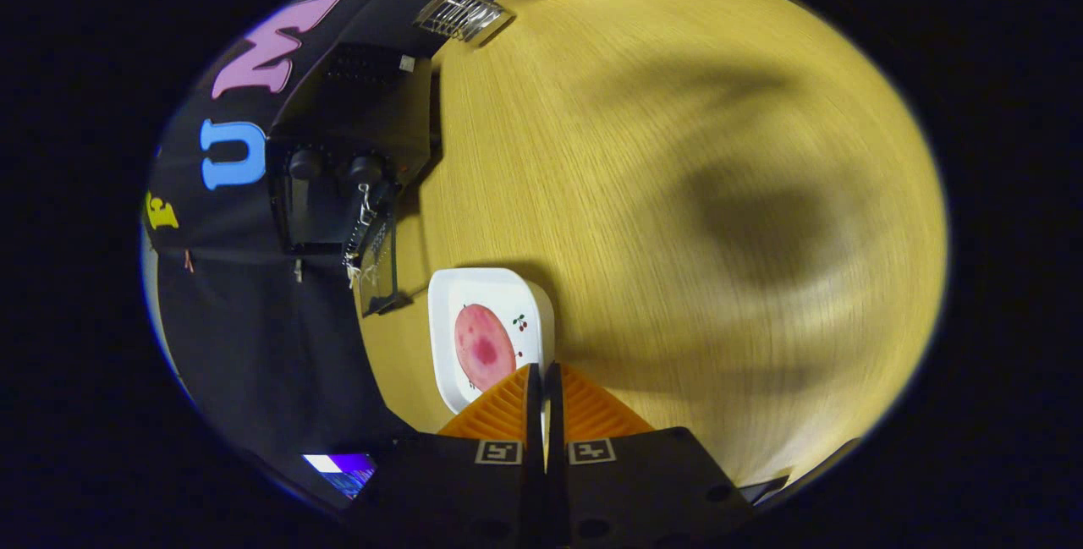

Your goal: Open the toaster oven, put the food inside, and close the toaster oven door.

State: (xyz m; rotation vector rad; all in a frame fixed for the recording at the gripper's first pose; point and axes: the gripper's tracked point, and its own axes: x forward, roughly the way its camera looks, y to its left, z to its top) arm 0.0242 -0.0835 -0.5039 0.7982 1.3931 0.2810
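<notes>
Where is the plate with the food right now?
In the gripper view, the white plate holding the pink food lies on the wooden table, just ahead of the shut gripper, beside the open toaster oven.

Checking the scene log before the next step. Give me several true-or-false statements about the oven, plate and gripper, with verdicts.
1. The toaster oven door hangs open. True.
2. The food lies inside the oven. False: it lies on the white plate on the table.
3. The gripper fingers are spread wide. False: they stand nearly together, with the plate's edge right at their tips.
4. A wire rack lies on the table beyond the oven. True.
5. The plate is round. False: it is squarish with rounded corners.
</notes>
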